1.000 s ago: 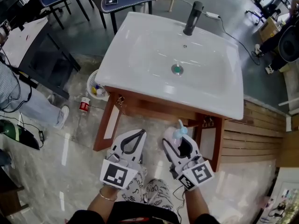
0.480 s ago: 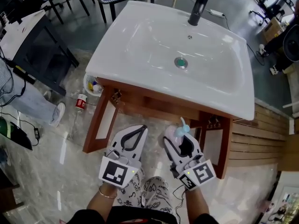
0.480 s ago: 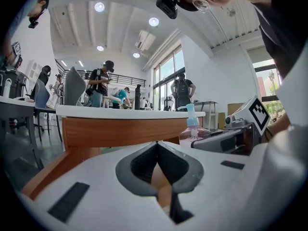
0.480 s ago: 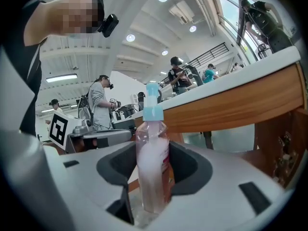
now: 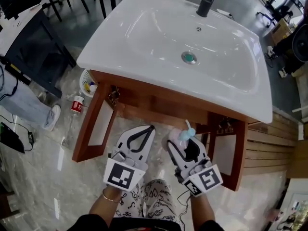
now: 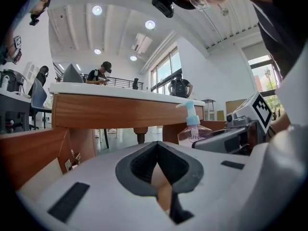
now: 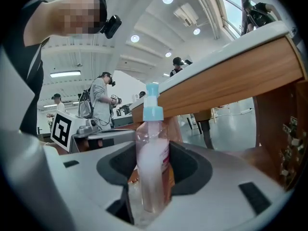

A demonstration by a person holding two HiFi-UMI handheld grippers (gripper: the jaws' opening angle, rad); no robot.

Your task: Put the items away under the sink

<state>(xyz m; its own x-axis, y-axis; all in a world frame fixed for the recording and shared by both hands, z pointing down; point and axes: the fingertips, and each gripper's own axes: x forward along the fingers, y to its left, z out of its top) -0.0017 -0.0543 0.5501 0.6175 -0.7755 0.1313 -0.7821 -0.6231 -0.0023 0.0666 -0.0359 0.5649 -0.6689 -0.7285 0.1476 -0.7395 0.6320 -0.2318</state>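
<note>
Person viewed from above, with two hand-held tools. Left gripper (image 5: pixel 146 130) and right gripper (image 5: pixel 182 144): white moulded shells, each tapering to two curved jaws lined with dark grey rubber. Black rectangular insets (image 6: pixel 67 202) sit flush in the shell's upper face. At the rear of each is a white cube bearing black square markers: left marker cube (image 5: pixel 119 176), right marker cube (image 5: pixel 206 181). Small grey fittings show just ahead of the cubes. A thin bracelet (image 5: pixel 110 199) rings the left wrist; a thin black cable (image 5: pixel 186 207) trails by the right one. Clothing: dark top (image 5: pixel 139 224), white trousers (image 5: pixel 156 196) printed with a black swirling pattern. A black camera (image 6: pixel 162 4) is mounted at the head.
</note>
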